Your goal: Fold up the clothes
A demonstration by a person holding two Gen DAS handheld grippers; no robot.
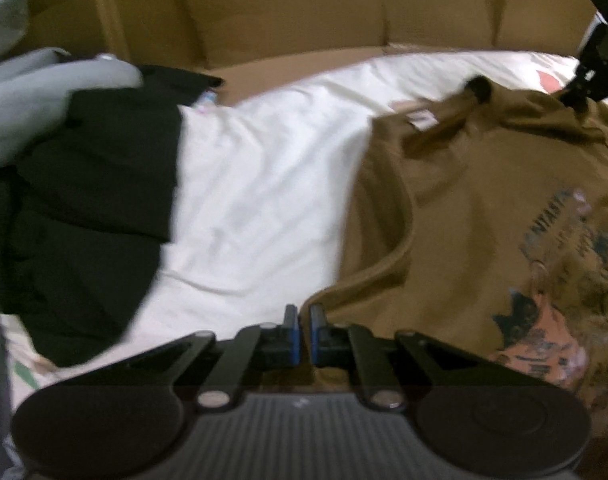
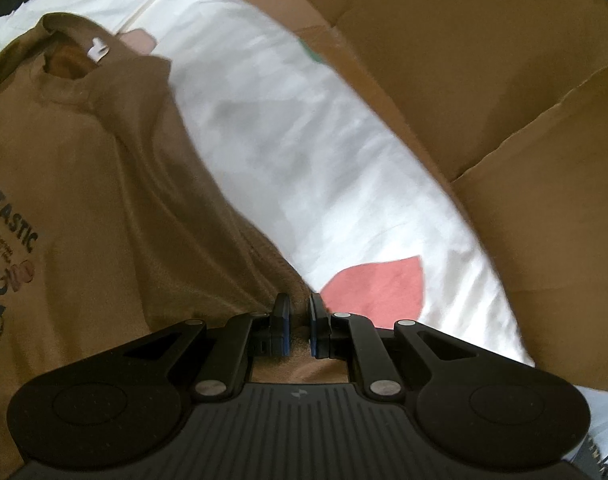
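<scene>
Brown T-shirt lies flat on white sheet. Right gripper pinches its side edge; left gripper closed at its other edge, grip on fabric unclear. Black garment lies apart.

Clothes on my bed, counted.
I saw one brown T-shirt, one black garment, one grey garment, and one white sheet.
</scene>
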